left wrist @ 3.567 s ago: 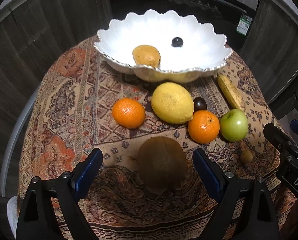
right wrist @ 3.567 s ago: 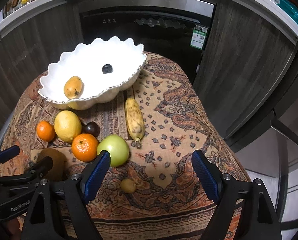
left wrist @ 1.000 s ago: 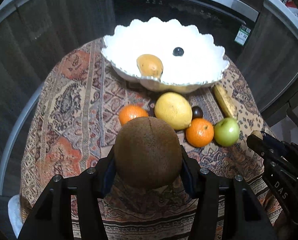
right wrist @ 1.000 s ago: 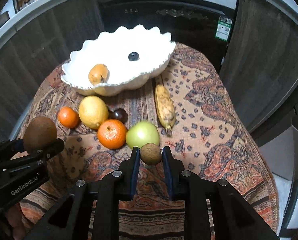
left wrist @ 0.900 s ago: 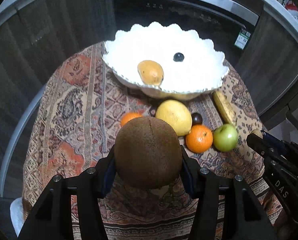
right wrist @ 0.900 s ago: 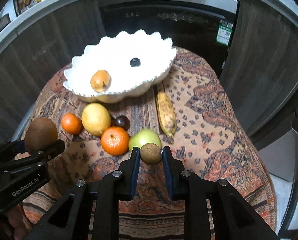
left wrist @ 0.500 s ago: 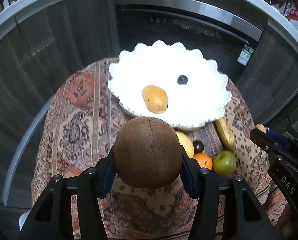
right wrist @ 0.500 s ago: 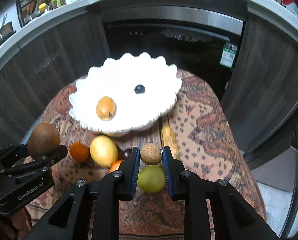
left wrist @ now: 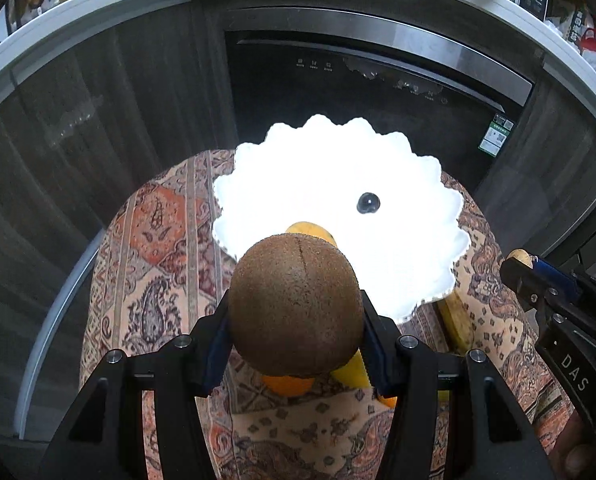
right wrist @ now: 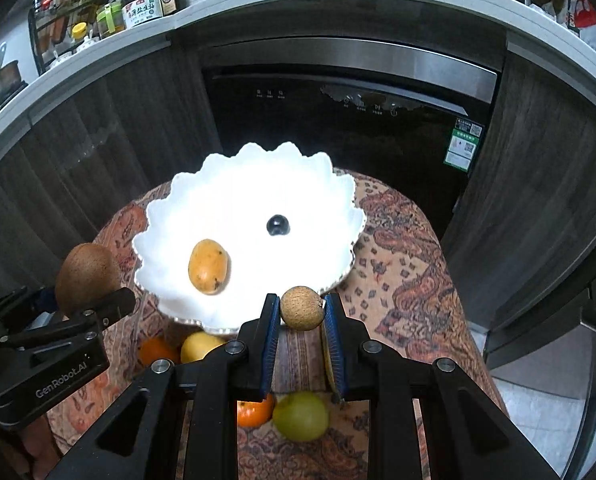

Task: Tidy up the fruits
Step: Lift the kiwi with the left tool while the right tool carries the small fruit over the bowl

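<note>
While the left gripper (left wrist: 294, 336) clamps a large brown fuzzy kiwi (left wrist: 294, 304) between its blue pads, the right gripper (right wrist: 301, 320) is clenched on a small round tan fruit (right wrist: 301, 307). Both fruits are held in the air over the near rim of the white scalloped ceramic bowl (right wrist: 178, 196). Inside the bowl lie a yellow-orange oval fruit (right wrist: 208, 266) and a small dark round berry (right wrist: 278, 225). Below the grippers, on the patterned orange-brown cloth (right wrist: 410, 264) near its front edge, rest an orange (right wrist: 254, 412), a green apple (right wrist: 302, 416) and a yellow lemon (right wrist: 198, 346).
</note>
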`<action>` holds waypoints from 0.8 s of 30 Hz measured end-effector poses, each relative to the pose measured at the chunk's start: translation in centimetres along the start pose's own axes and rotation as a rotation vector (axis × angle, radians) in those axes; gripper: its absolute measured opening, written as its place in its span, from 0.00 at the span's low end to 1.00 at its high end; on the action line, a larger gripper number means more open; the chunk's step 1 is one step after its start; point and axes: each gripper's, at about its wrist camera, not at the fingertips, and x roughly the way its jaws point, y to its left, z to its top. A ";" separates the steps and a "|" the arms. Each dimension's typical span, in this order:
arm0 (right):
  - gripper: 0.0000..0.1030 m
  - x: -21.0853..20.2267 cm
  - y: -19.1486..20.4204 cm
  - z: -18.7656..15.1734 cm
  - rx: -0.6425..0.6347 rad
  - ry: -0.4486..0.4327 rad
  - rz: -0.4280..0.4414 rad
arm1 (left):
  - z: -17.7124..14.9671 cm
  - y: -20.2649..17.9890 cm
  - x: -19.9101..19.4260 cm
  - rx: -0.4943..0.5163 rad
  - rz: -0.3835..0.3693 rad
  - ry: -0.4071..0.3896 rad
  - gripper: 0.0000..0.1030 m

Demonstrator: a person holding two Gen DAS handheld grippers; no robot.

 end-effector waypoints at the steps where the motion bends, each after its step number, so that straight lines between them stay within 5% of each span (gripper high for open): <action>1: 0.23 0.1 0.0 0.3 0.000 -0.003 -0.001 | 0.2 0.0 0.1 0.002 0.000 -0.001 0.53; 24: 0.23 5.1 0.2 4.2 0.011 0.007 0.000 | 4.5 1.2 5.6 -0.008 0.012 0.030 0.53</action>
